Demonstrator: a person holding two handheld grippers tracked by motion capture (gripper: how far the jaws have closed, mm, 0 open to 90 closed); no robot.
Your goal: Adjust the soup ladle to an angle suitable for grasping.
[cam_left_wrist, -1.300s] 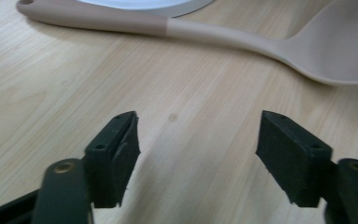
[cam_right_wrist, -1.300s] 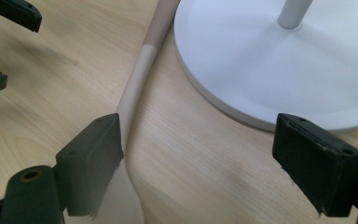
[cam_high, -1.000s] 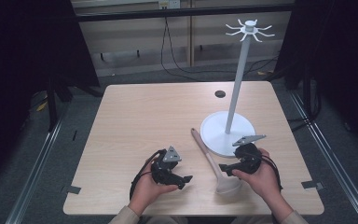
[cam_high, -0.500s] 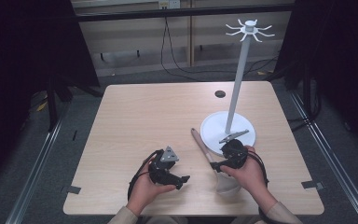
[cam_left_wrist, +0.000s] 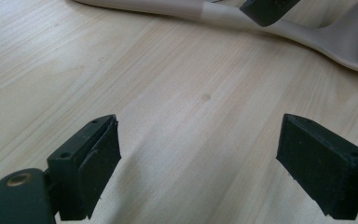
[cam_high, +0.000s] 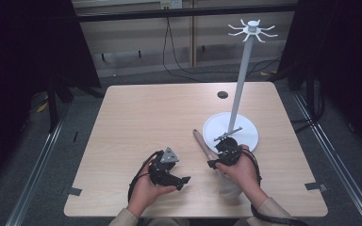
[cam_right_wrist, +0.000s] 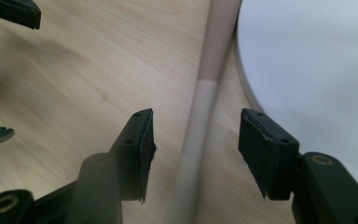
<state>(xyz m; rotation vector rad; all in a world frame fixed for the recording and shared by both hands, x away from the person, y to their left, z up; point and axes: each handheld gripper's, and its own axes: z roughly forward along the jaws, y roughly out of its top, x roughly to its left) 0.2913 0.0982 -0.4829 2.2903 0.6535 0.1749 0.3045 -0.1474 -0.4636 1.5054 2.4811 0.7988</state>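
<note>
A long spoon lies on the table, its wooden handle end [cam_high: 199, 140] pointing away from me and its pale head [cam_high: 229, 188] half under my right hand. My right gripper [cam_high: 213, 163] straddles the shaft [cam_right_wrist: 200, 121]. Its jaws have just been closing and stand open, with a gap on each side of the shaft, and neither of the pads [cam_right_wrist: 145, 149] touches it. My left gripper [cam_high: 183, 181] rests open on the bare wood, nothing in it [cam_left_wrist: 198, 158]. In the left gripper view the spoon [cam_left_wrist: 307, 37] runs across the top.
A white stand with a tall pole [cam_high: 242, 80] and hooks on top rises from a round white base [cam_high: 247, 134], just right of the spoon; the base's rim [cam_right_wrist: 317, 70] lies close beside my right jaw. A dark round hole [cam_high: 222, 94] marks the far table.
My right hand has moved left, from beside the white base onto the spoon's shaft, and its jaws have narrowed around it. The left hand has stayed put.
</note>
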